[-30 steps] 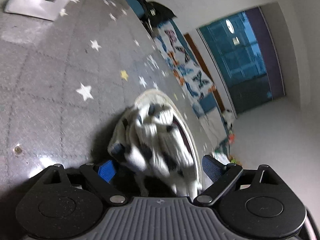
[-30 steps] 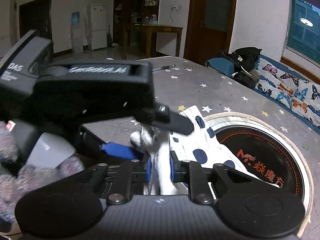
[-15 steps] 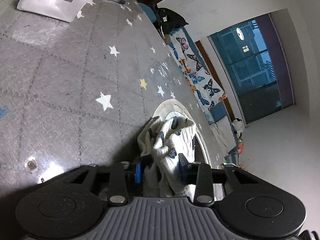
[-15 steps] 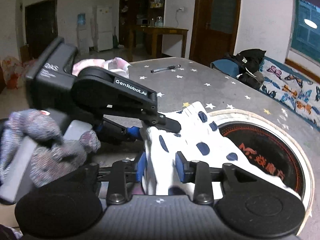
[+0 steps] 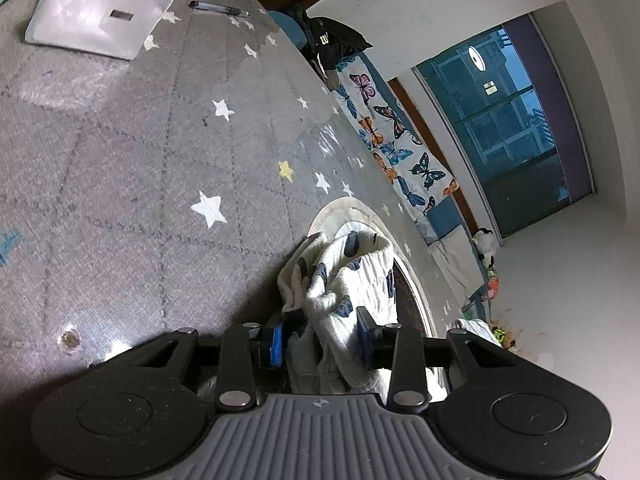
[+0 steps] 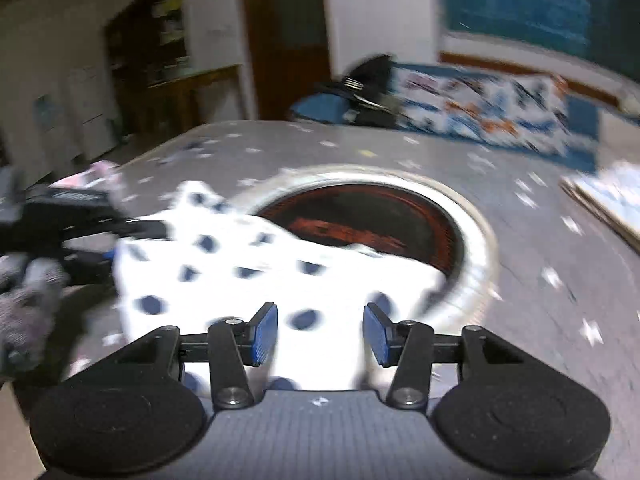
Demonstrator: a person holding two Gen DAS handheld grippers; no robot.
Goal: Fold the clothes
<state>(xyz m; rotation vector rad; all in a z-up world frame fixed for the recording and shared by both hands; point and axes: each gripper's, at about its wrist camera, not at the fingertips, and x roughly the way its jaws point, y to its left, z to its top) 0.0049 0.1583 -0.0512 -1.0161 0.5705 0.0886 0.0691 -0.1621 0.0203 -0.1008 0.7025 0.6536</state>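
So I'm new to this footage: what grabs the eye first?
The white garment with dark blue dots, bunched between the left gripper pads. It drapes over a round dark-red disc set in the grey star-print tablecloth. The right gripper stands open over the cloth.

Left wrist: I look down along the gripper (image 5: 320, 340), close over the bench (image 5: 120, 200).
Right wrist: close, blurred, facing the far sofa (image 6: 480, 96).
Shared: spotted cloth (image 5: 352, 272), round insert (image 6: 476, 236).
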